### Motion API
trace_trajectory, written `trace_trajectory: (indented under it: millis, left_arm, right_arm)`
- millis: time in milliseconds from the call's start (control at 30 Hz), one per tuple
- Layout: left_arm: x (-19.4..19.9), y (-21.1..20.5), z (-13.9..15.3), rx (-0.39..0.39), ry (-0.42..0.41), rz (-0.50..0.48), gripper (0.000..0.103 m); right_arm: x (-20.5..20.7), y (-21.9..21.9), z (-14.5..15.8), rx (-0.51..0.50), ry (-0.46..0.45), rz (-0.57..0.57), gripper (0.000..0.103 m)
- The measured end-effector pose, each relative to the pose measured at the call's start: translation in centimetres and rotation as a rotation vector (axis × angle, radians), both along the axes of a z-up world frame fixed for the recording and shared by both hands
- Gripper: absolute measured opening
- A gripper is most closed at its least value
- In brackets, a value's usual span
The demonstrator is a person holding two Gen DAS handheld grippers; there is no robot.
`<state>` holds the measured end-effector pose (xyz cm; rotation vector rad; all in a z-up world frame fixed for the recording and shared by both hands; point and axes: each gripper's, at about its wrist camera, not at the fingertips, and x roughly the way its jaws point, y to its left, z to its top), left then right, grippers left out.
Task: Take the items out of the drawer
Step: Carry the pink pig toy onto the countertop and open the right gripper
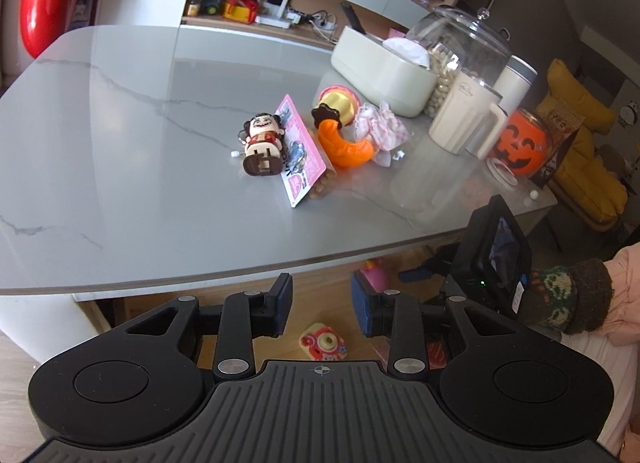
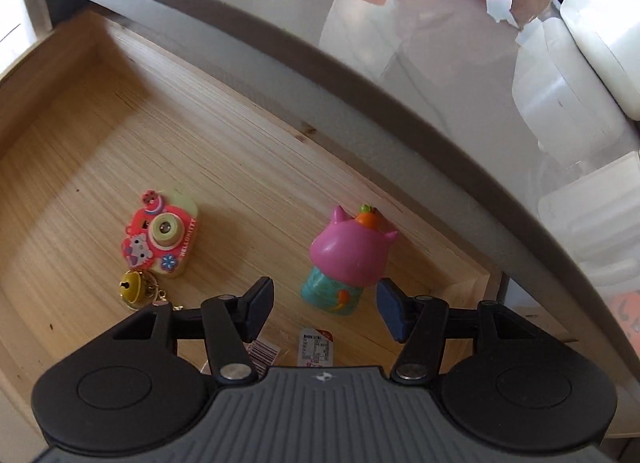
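The wooden drawer point(image 2: 80, 143) stands pulled out beneath the table's edge. Lying in it are a pink toy camera point(image 2: 162, 235), a gold bell point(image 2: 134, 287) and a pink-roofed toy house point(image 2: 348, 259) on a teal base. My right gripper point(image 2: 324, 309) is open low over the drawer. The toy house sits just ahead of its fingertips, closer to the right one, and neither pad touches it. My left gripper point(image 1: 323, 309) is open and empty above the table's front edge, with the toy camera point(image 1: 322, 345) below it.
On the marble table point(image 1: 120, 183) lie a figurine point(image 1: 262, 143), a pink card point(image 1: 298, 151), an orange toy point(image 1: 344, 139) and pink cloth point(image 1: 380, 125). A cream box point(image 1: 380, 71), jug point(image 1: 464, 119) and pumpkin bucket point(image 1: 520, 143) crowd its right side. Small packets point(image 2: 316, 349) lie in the drawer's near part.
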<state>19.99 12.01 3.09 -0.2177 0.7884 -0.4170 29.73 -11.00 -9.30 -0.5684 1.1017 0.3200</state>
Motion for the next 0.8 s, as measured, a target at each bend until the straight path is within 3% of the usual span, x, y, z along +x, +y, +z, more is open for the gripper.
trace_trajectory:
  millis: [67, 300, 333, 367, 433, 533, 667, 800]
  left_arm:
    - [-0.1, -0.1, 0.0, 0.014, 0.000, -0.011, 0.035]
    - [0.3, 0.2, -1.2, 0.055, 0.050, 0.005, 0.035]
    - [0.3, 0.1, -1.5, 0.061, 0.061, 0.006, 0.035]
    - [0.4, 0.1, -1.7, 0.069, 0.069, 0.005, 0.035]
    - [0.5, -0.1, -2.1, 0.078, 0.085, 0.000, 0.035]
    - [0.7, -0.2, -2.7, 0.070, 0.116, 0.000, 0.035]
    - [0.6, -0.4, -3.3, 0.071, 0.148, 0.000, 0.035]
    - [0.4, -1.0, -3.8, 0.100, 0.159, -0.020, 0.035]
  right_arm:
    - [0.3, -0.1, -0.7, -0.005, 0.007, -0.005, 0.066]
    - [1.3, -0.4, -2.5, -0.009, 0.001, -0.021, 0.067]
    - [1.5, -0.7, -2.5, -0.005, 0.008, -0.030, 0.059]
    - [1.5, -1.0, -2.3, -0.004, 0.014, -0.027, 0.039]
    - [1.2, -1.4, -1.6, 0.012, 0.047, -0.021, 0.038]
    - [-0.7, -1.3, 1.1, 0.056, 0.068, 0.040, 0.037]
    - [-5.3, -0.8, 7.5, 0.165, 0.073, 0.186, 0.037]
    - [-8.2, -0.8, 15.0, 0.247, -0.140, 0.277, 0.037]
